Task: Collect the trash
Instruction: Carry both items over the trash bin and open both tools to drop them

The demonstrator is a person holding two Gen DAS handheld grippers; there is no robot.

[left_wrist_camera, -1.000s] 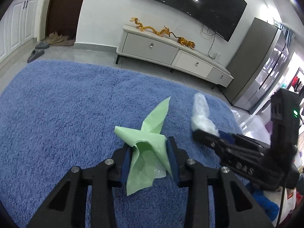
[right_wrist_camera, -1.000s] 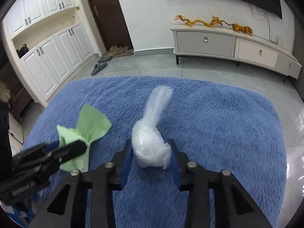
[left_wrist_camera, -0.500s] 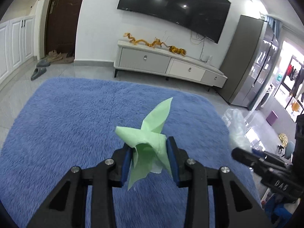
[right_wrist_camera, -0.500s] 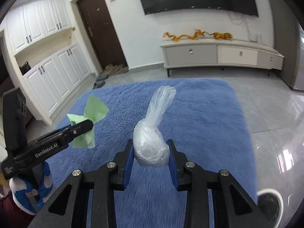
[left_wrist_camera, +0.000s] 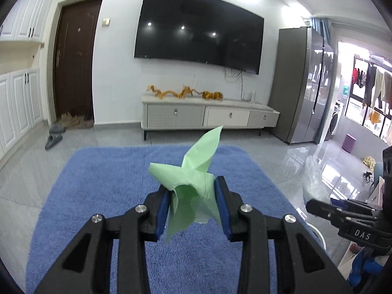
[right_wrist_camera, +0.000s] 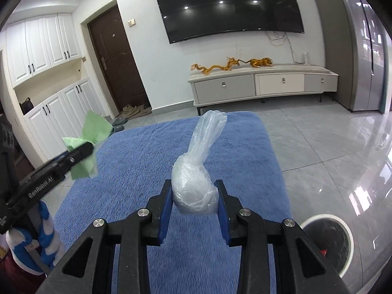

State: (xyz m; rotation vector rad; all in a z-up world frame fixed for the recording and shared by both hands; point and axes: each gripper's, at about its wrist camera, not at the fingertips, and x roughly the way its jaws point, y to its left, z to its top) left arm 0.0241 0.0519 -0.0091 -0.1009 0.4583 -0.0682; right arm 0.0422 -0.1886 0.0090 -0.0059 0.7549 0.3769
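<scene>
With a crumpled pale-green paper wrapper (left_wrist_camera: 193,191) clenched in the left tool (left_wrist_camera: 193,204) and a knotted clear plastic bag (right_wrist_camera: 194,187) in the right tool (right_wrist_camera: 193,204), both above the blue shaggy rug (right_wrist_camera: 152,161), carrying is judged under way, and release over the white-rimmed round bin (right_wrist_camera: 327,245) beside the rug's right edge is called for next.

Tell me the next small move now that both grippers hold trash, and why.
Probably swing the right gripper, shut on the clear plastic bag, toward the white bin at lower right and hold it over the opening. The left gripper can follow with the green paper.
</scene>
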